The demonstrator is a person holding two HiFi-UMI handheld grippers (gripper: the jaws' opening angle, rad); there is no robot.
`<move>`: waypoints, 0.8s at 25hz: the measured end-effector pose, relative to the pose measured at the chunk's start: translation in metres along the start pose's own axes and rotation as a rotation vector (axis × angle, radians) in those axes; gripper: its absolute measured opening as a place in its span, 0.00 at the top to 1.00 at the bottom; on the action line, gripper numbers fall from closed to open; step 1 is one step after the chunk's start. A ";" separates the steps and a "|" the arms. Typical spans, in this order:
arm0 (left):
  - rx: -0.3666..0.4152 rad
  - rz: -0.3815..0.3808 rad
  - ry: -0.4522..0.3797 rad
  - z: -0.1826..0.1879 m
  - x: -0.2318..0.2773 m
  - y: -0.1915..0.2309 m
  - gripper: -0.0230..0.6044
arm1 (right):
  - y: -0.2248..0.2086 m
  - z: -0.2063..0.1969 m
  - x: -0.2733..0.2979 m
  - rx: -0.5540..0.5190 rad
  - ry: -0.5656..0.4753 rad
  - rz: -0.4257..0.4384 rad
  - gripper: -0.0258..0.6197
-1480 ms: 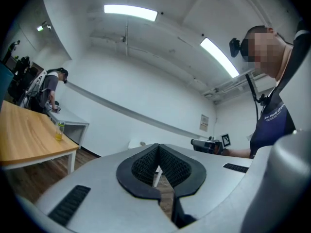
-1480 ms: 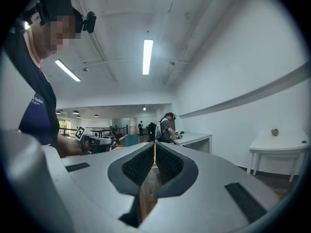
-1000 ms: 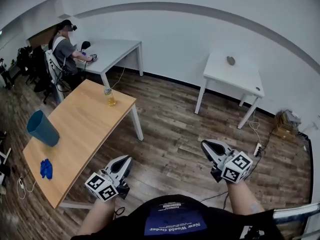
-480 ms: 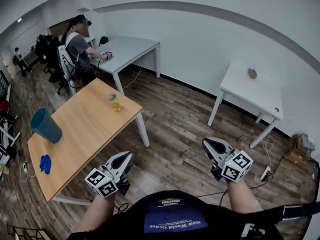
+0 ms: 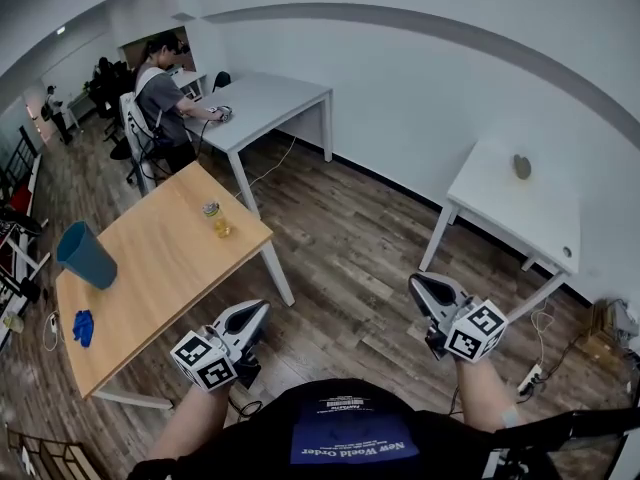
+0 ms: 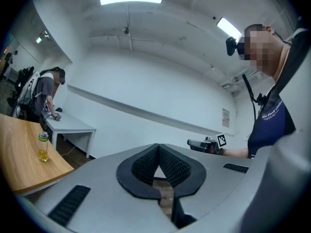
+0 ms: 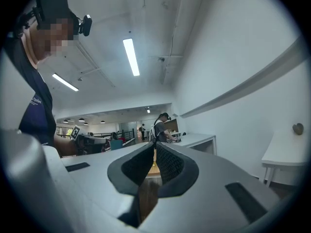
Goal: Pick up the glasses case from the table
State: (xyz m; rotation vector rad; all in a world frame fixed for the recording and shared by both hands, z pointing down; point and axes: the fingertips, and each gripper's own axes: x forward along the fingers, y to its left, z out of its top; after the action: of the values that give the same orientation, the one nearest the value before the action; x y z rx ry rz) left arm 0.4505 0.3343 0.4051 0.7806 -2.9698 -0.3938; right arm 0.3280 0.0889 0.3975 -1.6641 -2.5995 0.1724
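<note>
Both tongs are pressed together with nothing between them: the left tongs point(image 5: 252, 313) and right tongs point(image 5: 420, 284) are held level at waist height over the wood floor point(image 5: 350, 248), a carrying pose that suits an approach rather than a grasp. What is probably the glasses case point(image 5: 522, 166), a small dark oval, lies alone on the white surface point(image 5: 500, 208) ahead, well apart from both and nearer the right tongs.

Wooden table point(image 5: 150, 268): blue bin point(image 5: 85, 255) and blue cloth point(image 5: 82, 328) well apart from upright yellow-liquid bottle point(image 5: 216, 220). Person point(image 5: 160, 93) seated at white desk point(image 5: 270, 103) beyond.
</note>
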 end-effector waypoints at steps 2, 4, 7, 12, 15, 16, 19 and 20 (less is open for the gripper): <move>-0.008 -0.007 0.003 0.002 0.022 0.008 0.96 | -0.020 0.000 0.002 0.007 0.002 -0.013 0.96; -0.014 -0.026 0.009 0.003 0.046 0.017 0.96 | -0.040 -0.002 0.006 0.015 0.007 -0.030 0.96; -0.016 -0.063 0.021 0.003 0.078 0.042 0.96 | -0.065 -0.005 0.025 0.020 0.018 -0.050 0.96; -0.020 -0.154 0.023 0.012 0.124 0.115 0.96 | -0.106 -0.005 0.078 0.008 0.021 -0.140 0.96; -0.023 -0.204 0.027 0.034 0.156 0.171 0.96 | -0.133 0.005 0.124 0.022 0.011 -0.197 0.96; -0.023 -0.221 0.031 0.041 0.166 0.189 0.96 | -0.142 0.009 0.141 0.022 0.009 -0.210 0.96; -0.005 -0.274 0.048 0.054 0.196 0.238 0.96 | -0.169 0.022 0.190 0.006 -0.008 -0.252 0.96; -0.001 -0.289 0.052 0.056 0.206 0.254 0.96 | -0.178 0.024 0.205 0.008 -0.017 -0.264 0.96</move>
State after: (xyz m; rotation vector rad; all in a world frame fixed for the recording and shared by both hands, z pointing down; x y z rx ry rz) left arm 0.1435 0.4596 0.4115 1.2045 -2.8121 -0.3793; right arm 0.0793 0.1994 0.3910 -1.3042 -2.7922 0.1852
